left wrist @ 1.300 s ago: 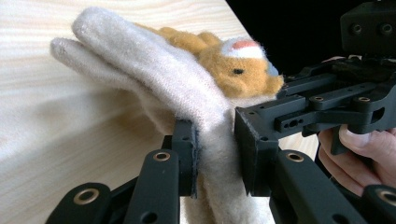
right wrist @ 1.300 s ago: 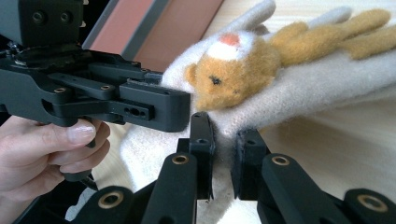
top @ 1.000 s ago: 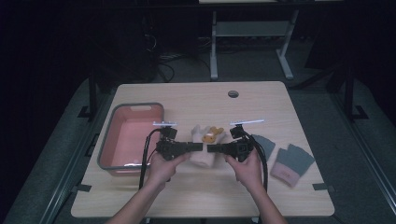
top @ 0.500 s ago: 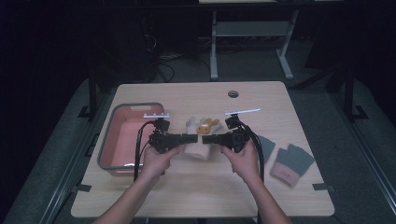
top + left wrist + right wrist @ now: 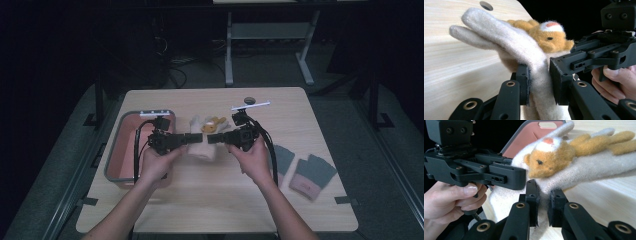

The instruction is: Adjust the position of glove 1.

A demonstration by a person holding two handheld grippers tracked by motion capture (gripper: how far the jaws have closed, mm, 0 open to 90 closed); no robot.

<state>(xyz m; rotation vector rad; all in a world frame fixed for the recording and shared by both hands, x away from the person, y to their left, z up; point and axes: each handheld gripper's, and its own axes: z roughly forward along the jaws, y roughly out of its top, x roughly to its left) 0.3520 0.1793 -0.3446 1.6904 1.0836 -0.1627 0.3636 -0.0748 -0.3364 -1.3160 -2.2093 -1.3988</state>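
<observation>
Left matte black two-jaw tool (image 5: 189, 139): blocky plastic links, brass-ringed pivot holes, black cable loops, white strip on top. Right matte black two-jaw tool (image 5: 216, 138): same build, small dark screws, boxy camera housing. Forearms bare, no sleeves.

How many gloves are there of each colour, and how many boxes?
Cream gloves with an orange animal: 1, pinched by the left hand-held gripper and the right hand-held gripper
Grey gloves with pink cuffs: 2
Pink bins: 1
Total: 4

no readable text, labels, brands, numbers or signs anywhere
</observation>
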